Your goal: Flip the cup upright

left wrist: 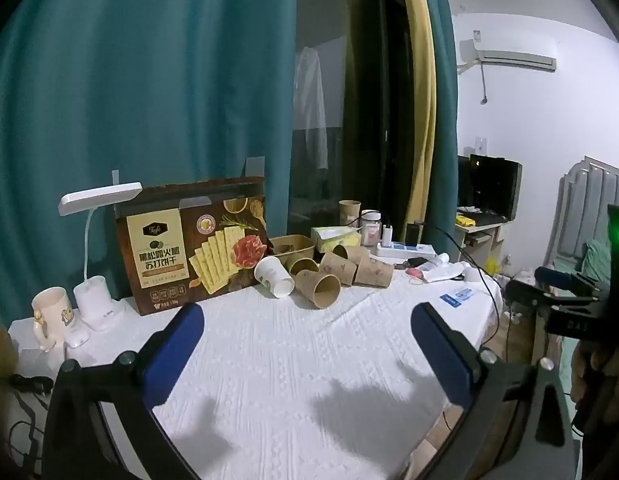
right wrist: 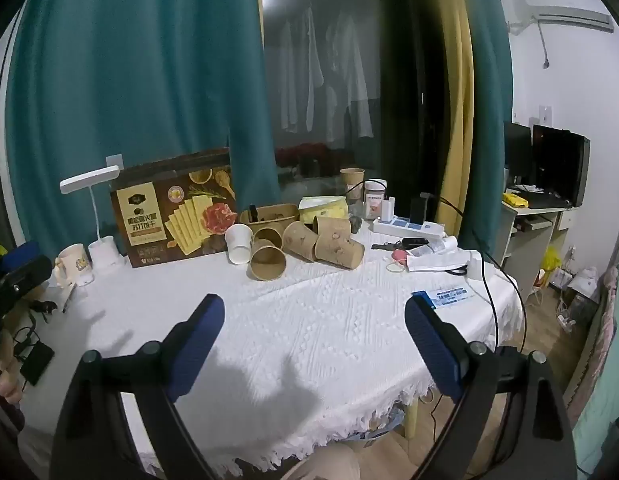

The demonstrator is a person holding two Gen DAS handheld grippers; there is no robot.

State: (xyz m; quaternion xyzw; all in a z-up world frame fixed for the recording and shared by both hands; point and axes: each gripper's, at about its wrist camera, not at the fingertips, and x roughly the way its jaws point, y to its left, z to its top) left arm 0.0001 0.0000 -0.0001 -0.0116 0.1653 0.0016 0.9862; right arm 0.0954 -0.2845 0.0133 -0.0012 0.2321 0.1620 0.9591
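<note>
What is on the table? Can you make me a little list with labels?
table: white cloth
cups: heap of brown paper cups on their sides, one white paper cup too
behind cups: cracker box
far left: mug, desk lamp
left tongs: open, empty
right tongs: open, empty

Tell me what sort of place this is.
Most likely a bedroom or studio flat at night: a wall air conditioner, a padded headboard at the right edge, laundry hanging behind the dark glass door, and a cluttered table with a white cloth.
</note>
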